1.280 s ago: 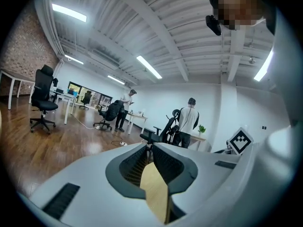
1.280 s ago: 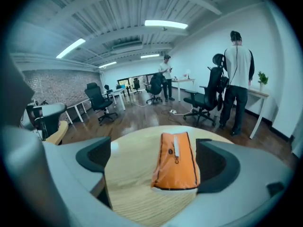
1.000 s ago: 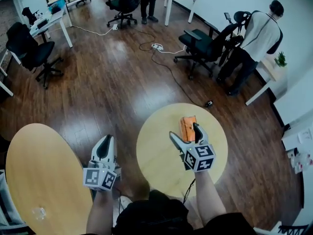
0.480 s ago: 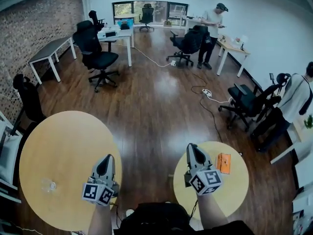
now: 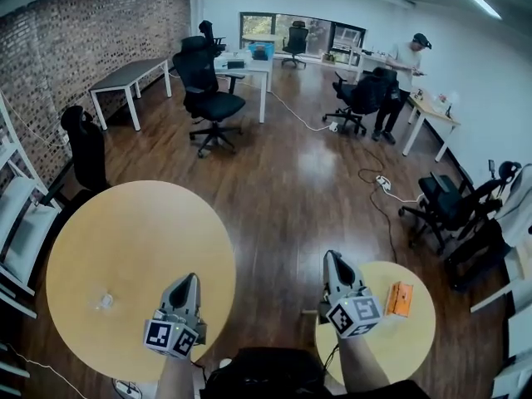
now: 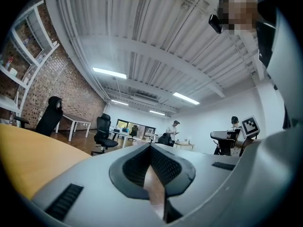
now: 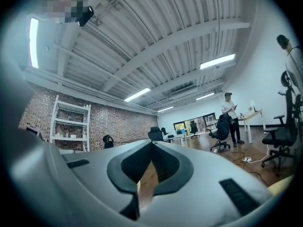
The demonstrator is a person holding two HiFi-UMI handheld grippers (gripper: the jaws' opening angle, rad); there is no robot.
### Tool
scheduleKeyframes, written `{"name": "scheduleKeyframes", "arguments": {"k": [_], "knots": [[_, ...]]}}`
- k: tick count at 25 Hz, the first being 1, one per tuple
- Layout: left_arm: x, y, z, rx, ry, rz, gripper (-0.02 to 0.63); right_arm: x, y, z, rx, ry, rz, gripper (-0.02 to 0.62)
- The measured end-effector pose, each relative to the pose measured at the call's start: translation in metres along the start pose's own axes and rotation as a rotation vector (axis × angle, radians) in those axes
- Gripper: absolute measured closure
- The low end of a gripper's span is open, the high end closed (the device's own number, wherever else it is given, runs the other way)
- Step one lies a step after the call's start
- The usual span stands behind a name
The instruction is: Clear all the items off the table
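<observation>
Round wooden table, flat orange box

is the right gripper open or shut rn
Shut and empty: the right gripper shows its jaw tips meeting in its own view, with nothing held between them.

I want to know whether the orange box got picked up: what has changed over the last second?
The right gripper drew back from the orange box, its fingers closing empty; the box stays on the small round table. Both grippers swung left toward the large round table; the left gripper is shut, empty. The small clear thing there has not moved.
</observation>
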State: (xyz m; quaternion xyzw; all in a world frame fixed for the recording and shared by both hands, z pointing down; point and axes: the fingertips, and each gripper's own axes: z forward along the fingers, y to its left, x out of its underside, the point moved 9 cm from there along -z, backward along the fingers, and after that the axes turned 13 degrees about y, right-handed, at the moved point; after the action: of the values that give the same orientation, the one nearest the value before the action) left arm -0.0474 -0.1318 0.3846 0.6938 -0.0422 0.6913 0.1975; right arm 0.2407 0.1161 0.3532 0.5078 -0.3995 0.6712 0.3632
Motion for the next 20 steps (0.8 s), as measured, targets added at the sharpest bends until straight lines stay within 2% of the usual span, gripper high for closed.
{"name": "scheduleKeyframes", "arguments": {"k": [4, 6, 8, 10, 15, 16, 20], "knots": [[-0.004, 0.005, 0.005, 0.012, -0.035, -0.024, 0.606, -0.003, -0.005, -0.006, 0.011, -0.029, 0.03, 0.591], [-0.004, 0.007, 0.01, 0.016, -0.036, -0.027, 0.606, -0.004, -0.006, -0.01, -0.02, -0.056, 0.059, 0.591], [-0.004, 0.005, 0.015, 0.029, -0.031, -0.027, 0.605, -0.006, -0.009, -0.015, -0.059, -0.087, 0.085, 0.534], [-0.004, 0.004, 0.02, 0.043, -0.034, -0.028, 0.605, -0.009, -0.01, -0.018, -0.092, -0.105, 0.098, 0.534], [-0.003, 0.004, 0.025, 0.046, -0.047, -0.031, 0.605, -0.013, 0.0, -0.011, -0.107, -0.06, 0.021, 0.535], [-0.003, 0.004, 0.024, 0.044, -0.049, -0.03, 0.605, -0.014, 0.004, -0.008, -0.107, -0.051, 0.008, 0.561], [-0.004, 0.019, 0.009, 0.006, -0.053, -0.021, 0.605, -0.019, 0.026, 0.012, -0.16, -0.015, -0.027, 0.566]]}}
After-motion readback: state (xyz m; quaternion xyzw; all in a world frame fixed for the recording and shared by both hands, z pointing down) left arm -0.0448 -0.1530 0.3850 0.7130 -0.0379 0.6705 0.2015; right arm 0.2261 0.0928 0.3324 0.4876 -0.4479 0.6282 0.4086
